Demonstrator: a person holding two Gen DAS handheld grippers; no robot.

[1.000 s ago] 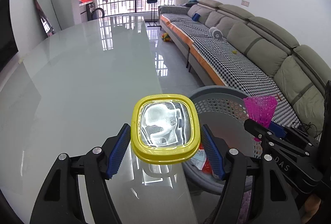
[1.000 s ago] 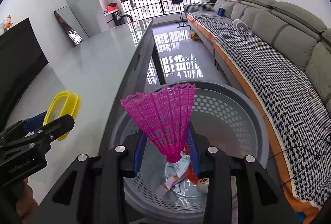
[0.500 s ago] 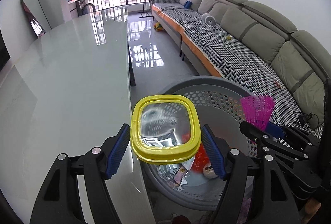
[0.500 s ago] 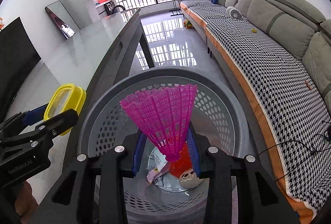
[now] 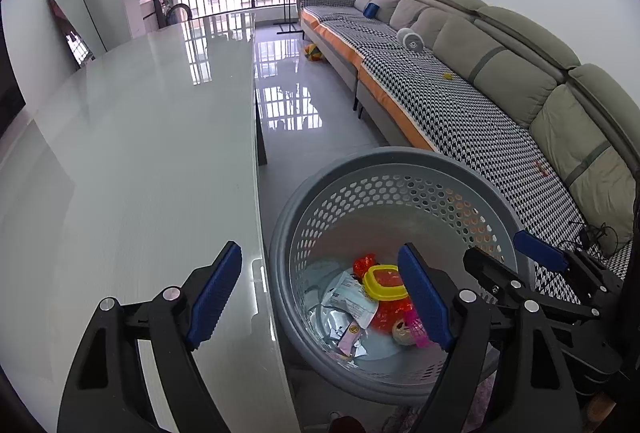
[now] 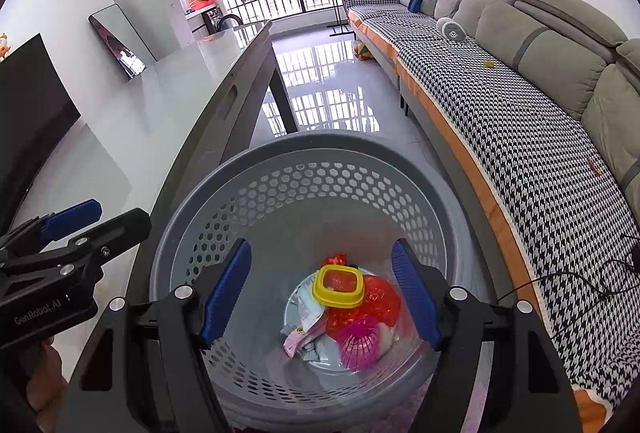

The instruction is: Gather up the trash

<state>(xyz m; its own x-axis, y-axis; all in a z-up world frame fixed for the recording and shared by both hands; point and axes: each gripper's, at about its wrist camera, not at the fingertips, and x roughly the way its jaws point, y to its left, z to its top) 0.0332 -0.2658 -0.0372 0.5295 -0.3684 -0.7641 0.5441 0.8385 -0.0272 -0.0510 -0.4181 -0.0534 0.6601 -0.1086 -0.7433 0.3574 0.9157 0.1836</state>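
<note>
A grey perforated basket stands on the floor beside the table. Inside lie a yellow-rimmed clear container, a pink shuttlecock, red wrapping and paper wrappers. My left gripper is open and empty, over the table edge and the basket's left rim. My right gripper is open and empty above the basket's middle. The right gripper also shows in the left wrist view, and the left gripper in the right wrist view.
A long glossy grey table lies left of the basket. A grey sofa with a houndstooth cover runs along the right. Tiled floor lies between them. A black cable lies on the sofa.
Both grippers opened. The yellow container dropped from the left gripper and the pink shuttlecock from the right into the basket. The left gripper moved right toward the basket.
</note>
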